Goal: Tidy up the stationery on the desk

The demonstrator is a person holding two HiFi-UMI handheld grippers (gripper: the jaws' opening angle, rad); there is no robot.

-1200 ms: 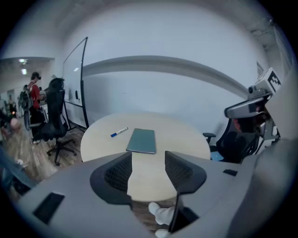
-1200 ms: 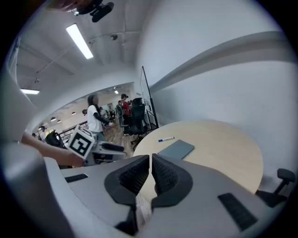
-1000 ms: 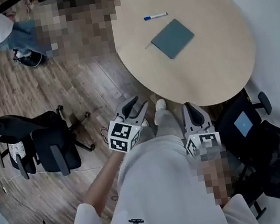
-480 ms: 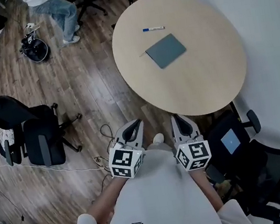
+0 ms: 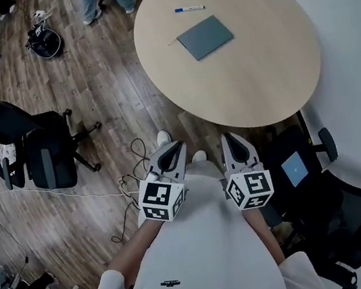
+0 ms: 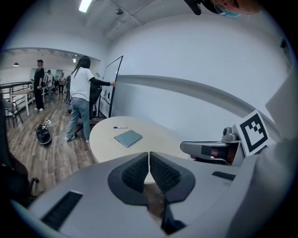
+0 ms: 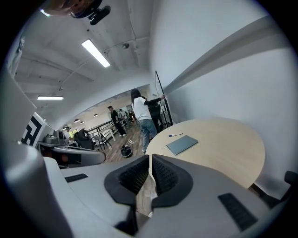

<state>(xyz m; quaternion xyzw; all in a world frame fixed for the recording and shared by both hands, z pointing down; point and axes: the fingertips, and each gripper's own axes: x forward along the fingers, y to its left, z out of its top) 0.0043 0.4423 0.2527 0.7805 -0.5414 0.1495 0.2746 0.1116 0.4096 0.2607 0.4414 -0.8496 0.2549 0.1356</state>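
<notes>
Grippers: left gripper (image 5: 171, 151) and right gripper (image 5: 229, 138) both pinched together, empty, short of the table's (image 5: 272, 77) near edge | Items: notebook (image 5: 204, 37) toward far edge, pen (image 5: 189, 9) beyond it | Risk: a clumsy nudge could roll the pen off that edge.

The table (image 5: 259, 79) is pale beige. The notebook (image 5: 204, 37) is slate grey-blue. The pen (image 5: 189, 9) is white with a blue cap. The floor (image 5: 91, 100) is brown wood planking, streaked light and dark. The left gripper (image 5: 170, 154) and right gripper (image 5: 233, 145) are light grey with black ribbed pads (image 6: 135, 173). Each cube (image 5: 160, 200) bears black-and-white square markers. The shirt (image 5: 205, 253) is white. The chairs (image 5: 47, 166) are black, and one has a light blue patch (image 5: 295, 168). The wall (image 5: 355, 42) is white.
</notes>
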